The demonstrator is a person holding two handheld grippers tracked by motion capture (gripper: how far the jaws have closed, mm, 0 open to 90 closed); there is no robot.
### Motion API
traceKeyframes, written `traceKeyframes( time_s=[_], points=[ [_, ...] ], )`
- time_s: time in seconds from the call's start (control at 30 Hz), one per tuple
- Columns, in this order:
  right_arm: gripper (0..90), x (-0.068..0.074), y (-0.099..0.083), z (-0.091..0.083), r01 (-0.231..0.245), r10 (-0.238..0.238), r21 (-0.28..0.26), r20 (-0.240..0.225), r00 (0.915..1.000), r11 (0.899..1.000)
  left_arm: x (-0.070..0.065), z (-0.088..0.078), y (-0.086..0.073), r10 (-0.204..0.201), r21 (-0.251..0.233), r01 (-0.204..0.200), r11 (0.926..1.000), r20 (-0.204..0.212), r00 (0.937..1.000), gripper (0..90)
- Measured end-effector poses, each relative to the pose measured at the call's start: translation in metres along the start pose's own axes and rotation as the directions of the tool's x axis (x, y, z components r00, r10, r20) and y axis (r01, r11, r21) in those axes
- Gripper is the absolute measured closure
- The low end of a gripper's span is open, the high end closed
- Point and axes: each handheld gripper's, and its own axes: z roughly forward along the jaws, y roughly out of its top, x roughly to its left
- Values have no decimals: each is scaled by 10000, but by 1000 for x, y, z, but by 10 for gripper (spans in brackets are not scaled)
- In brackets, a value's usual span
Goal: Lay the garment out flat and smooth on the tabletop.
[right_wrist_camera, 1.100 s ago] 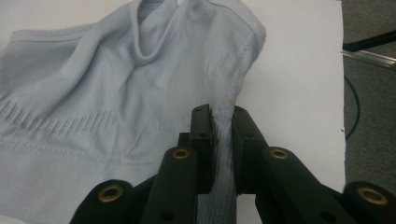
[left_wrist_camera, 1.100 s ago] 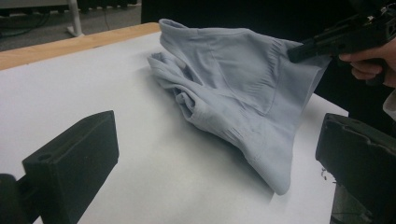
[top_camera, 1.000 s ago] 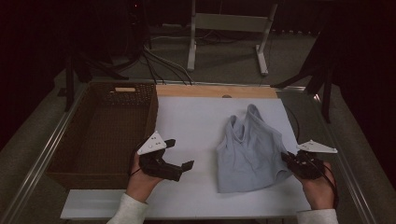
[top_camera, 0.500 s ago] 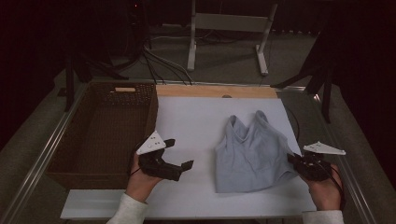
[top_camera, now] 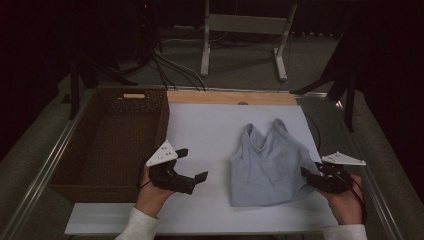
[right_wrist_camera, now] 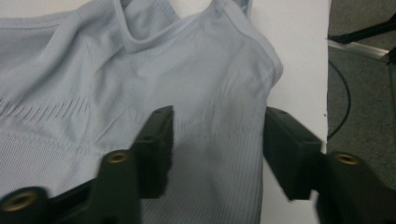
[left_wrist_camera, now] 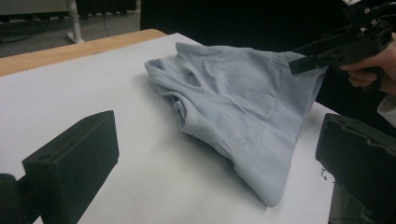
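At the far left of the table (top_camera: 200, 125) stands a brown woven basket (top_camera: 107, 145), its long side running along the white surface. Just to its right the left hand-held gripper (top_camera: 192, 167) rests on the table, released, its black jaws spread wide with bare white surface between them; they point toward the garment without touching it. Right of the middle lies a light blue tank top (top_camera: 270, 162), straps toward the far edge and hem toward the person, its right side lifted slightly off the table. At that right edge is the right hand-held gripper (top_camera: 306, 175), whose jaws have just been opening: they stand apart with the fabric passing between them, the pads no longer pinching it
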Motion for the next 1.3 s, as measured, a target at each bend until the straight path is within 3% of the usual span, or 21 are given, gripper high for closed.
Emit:
traceKeyframes(
  time_s=[0.2, 0.5, 0.77, 0.9, 1.3],
  points=[
    [275, 1, 4, -2, 25, -20, -407, 122, 9999, 9992, -2, 1, 0, -3, -124, 3, 9999, 4, 10000, 3],
    [208, 0, 4, 6, 56, -47, -557, 162, 9999, 9984, -9, 10, 0, 94, -442, -92, 9990, 49, 9999, 3],
    [185, -2, 1, 12, -171, 190, -659, 282, 9994, 9977, -15, 29, -3, 275, -760, -273, 9967, 16, 9996, 4],
    [185, -3, -1, 12, -225, 257, -755, 418, 9988, 9969, -19, 43, -5, 524, -690, -539, 9962, -234, 9984, 20],
    [183, -4, -5, 11, -432, 462, -1006, 283, 9985, 9940, -21, 74, -7, 344, -574, -365, 9977, -372, 9987, 27]
  ],
)
